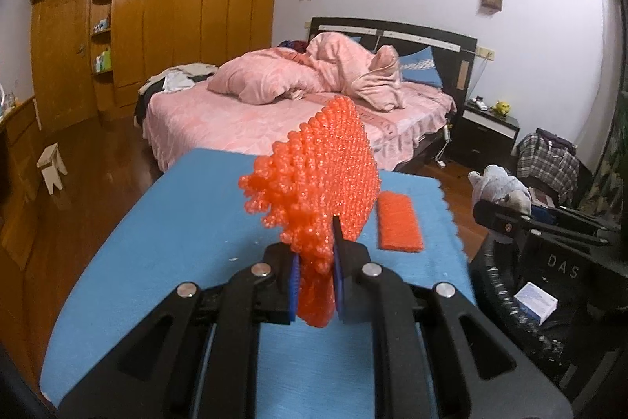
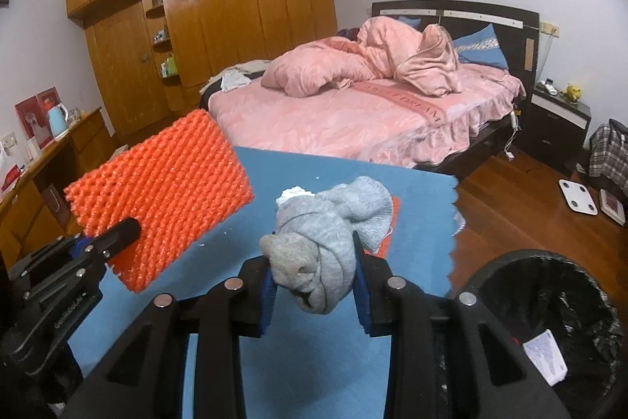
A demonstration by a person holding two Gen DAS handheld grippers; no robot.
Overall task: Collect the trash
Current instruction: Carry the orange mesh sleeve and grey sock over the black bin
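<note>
1. Currently both hands are carrying trash above the table [image 1: 165, 262]: the left gripper [image 1: 316, 285] is clenching an orange foam net [image 1: 325, 175], and the right gripper [image 2: 314, 285] is pinching a grey sock bundle [image 2: 325, 246].
2. Likely mid-collection; a second orange foam net [image 1: 399, 222] is lying on the blue cloth.
3. Next move is probably calling for swinging right over the black-lined trash bin [image 2: 565, 301], then releasing.
4. Behind, a pink bed [image 2: 353, 112], wooden wardrobe [image 2: 243, 6] and wood floor [image 2: 510, 203] are showing.
</note>
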